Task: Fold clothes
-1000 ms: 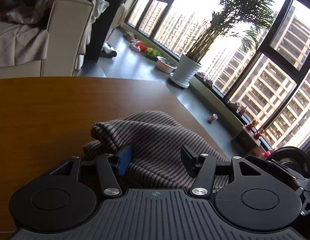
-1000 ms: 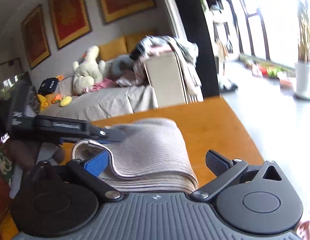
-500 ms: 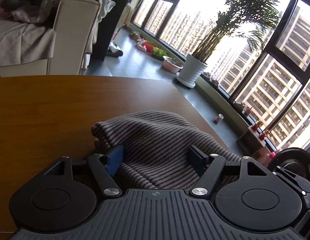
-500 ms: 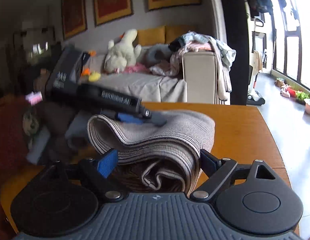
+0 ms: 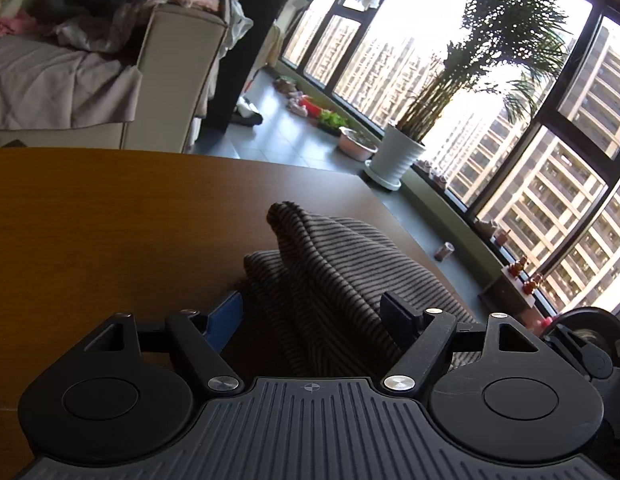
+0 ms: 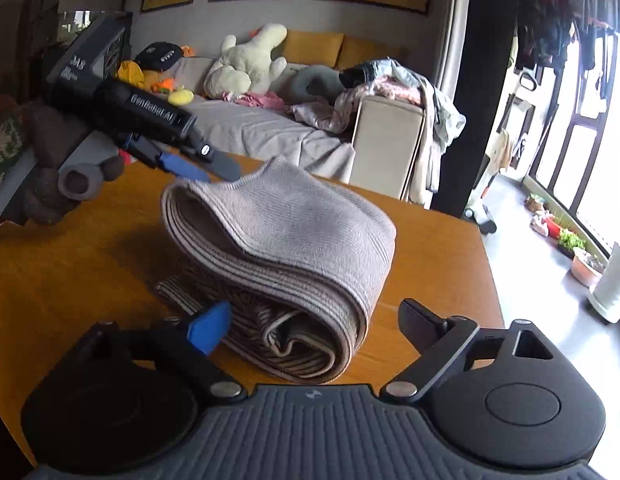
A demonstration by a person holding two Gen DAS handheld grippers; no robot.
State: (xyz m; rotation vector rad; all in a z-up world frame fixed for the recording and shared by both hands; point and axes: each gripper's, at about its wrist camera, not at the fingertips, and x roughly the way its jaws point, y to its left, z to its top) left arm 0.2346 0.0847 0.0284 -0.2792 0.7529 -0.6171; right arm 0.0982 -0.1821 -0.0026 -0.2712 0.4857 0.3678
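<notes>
You have the knit point(image 6: 294, 240) lying folded on the wooden surface point(image 6: 70, 272), near its window-side edge. It is a striped garment doubled over on itself, with a rounded fold at the end toward the right gripper point(image 6: 313, 320) and loose layers showing in that end. The free top edge is lifted at the far end, where the left gripper point(image 6: 208, 170) appears from the right wrist view to pinch it; the contact point is small and partly hidden, so treat that as likely, not confirmed. In the left wrist view the left jaws stand well apart with cloth rising between them, blue pad point(image 5: 226, 320) just beside the fabric, and you cannot tell from that view whether they bear on it. Your right jaws are wide open, holding nothing, straddling the near end of the bundle without touching it. Handling judgement: soft, light, limp; it will sag and unroll if held by one layer, and the ribbed knit should give decent friction against the pads. Take hold at the hem edge or across the rolled fold, catching all layers together. In the right wrist view the long axis runs from the near fold away toward the left gripper, slightly leftward; the open, layered end points at the right camera.
</notes>
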